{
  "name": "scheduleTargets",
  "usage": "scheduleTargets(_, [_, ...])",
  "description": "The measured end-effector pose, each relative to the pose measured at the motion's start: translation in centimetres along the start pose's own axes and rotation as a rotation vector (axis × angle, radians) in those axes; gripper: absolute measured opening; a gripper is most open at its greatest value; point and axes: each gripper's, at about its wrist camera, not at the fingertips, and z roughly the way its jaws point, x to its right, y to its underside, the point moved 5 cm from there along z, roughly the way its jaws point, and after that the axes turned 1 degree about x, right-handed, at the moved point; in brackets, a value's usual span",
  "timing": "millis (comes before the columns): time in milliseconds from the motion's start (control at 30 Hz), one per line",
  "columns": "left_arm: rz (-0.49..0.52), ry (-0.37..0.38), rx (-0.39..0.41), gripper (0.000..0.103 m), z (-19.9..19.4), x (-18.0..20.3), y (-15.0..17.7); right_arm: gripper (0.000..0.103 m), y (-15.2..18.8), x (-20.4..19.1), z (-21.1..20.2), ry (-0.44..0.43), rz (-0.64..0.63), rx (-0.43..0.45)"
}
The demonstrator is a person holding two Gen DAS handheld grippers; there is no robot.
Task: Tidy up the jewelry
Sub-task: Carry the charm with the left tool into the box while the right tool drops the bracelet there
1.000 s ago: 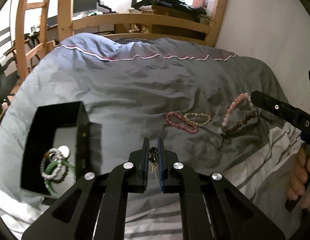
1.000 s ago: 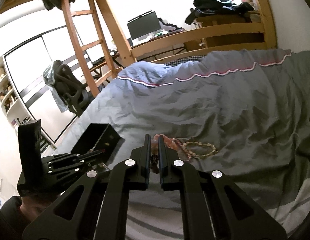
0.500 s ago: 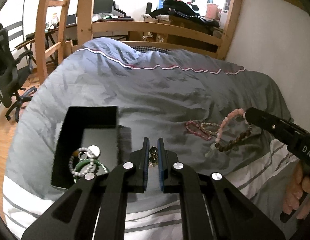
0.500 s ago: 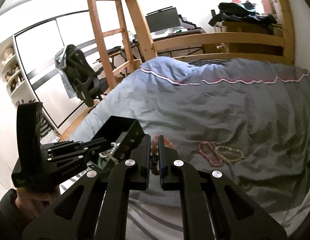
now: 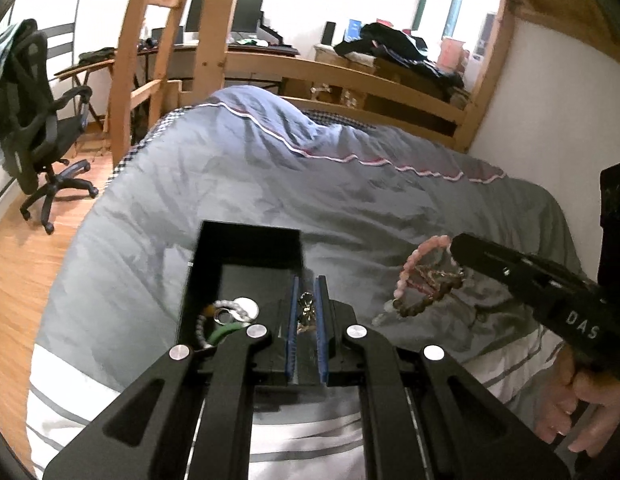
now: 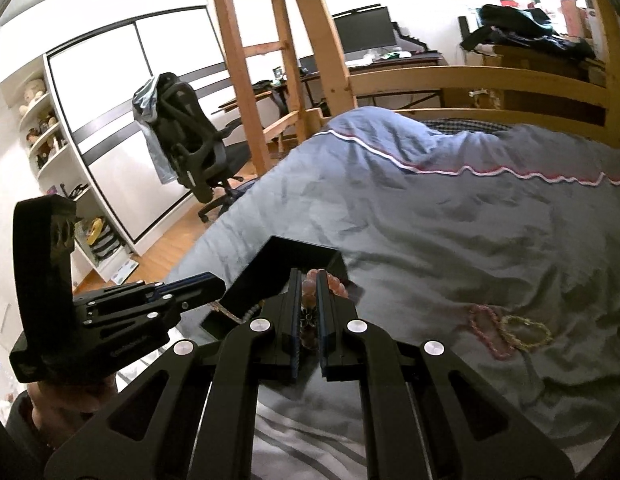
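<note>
Left wrist view: the left gripper [image 5: 305,312] pinches a small gold trinket [image 5: 306,309] just above the open black box [image 5: 245,246] on the grey duvet [image 5: 350,200], with a white bead bracelet [image 5: 225,306] and a green bangle [image 5: 223,333] already lying inside it. To the right of the box, the right gripper [image 5: 456,246] is clamped on a pink bead bracelet [image 5: 420,256] that hangs with a brown bead bracelet [image 5: 418,306] above the duvet. Farther right of the box, a pink and a gold bracelet [image 6: 506,330] lie side by side on the duvet.

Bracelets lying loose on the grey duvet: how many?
2: a pink beaded bracelet and a yellow beaded bracelet beside it, right of the right gripper. More may hide behind it.
</note>
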Motion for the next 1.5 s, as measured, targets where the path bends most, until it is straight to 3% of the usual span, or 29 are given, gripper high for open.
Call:
scheduleTargets(433, [-0.069,0.004,-0.025,0.008,1.7,-4.5,-0.7,0.008,-0.9,-4.3,5.3,-0.065,-0.028,-0.040])
scheduleTargets(867, [-0.127,-0.012,-0.169,0.008,5.7,-6.5,0.5,0.008,2.0,-4.1,10.1,-0.071,-0.002,-0.124])
scheduleTargets(1033, [-0.154,-0.024,-0.166,0.008,5.6,-7.2,0.5,0.009,2.0,-3.7,10.2,-0.078,0.018,-0.125])
scheduleTargets(1100, [-0.166,-0.031,-0.154,0.008,5.3,-7.5,0.4,0.013,1.8,-3.7,9.9,-0.081,0.025,-0.124])
scheduleTargets(1233, [-0.169,-0.033,-0.122,0.009,4.8,-7.5,0.0,0.050,1.1,-3.4,8.7,-0.073,0.034,-0.085])
scheduleTargets(1267, [-0.164,-0.029,-0.114,0.010,4.6,-7.3,0.0,0.057,0.9,-3.2,8.4,-0.065,0.036,-0.077])
scheduleTargets(1300, [-0.156,-0.030,-0.104,0.021,4.5,-7.1,-0.1,0.060,0.8,-3.1,8.0,-0.057,0.038,-0.068])
scheduleTargets(1400, [-0.135,-0.051,-0.059,0.069,3.8,-6.5,-0.5,0.081,0.2,-2.2,6.8,-0.016,0.038,-0.042])
scheduleTargets(1467, [-0.125,-0.052,-0.018,0.079,3.2,-6.1,-0.8,0.093,-0.1,-1.4,5.8,0.009,0.039,-0.022])
scheduleTargets(1500, [-0.120,-0.048,-0.005,0.087,3.0,-5.8,-0.9,0.094,-0.3,-1.0,5.3,0.028,0.038,-0.023])
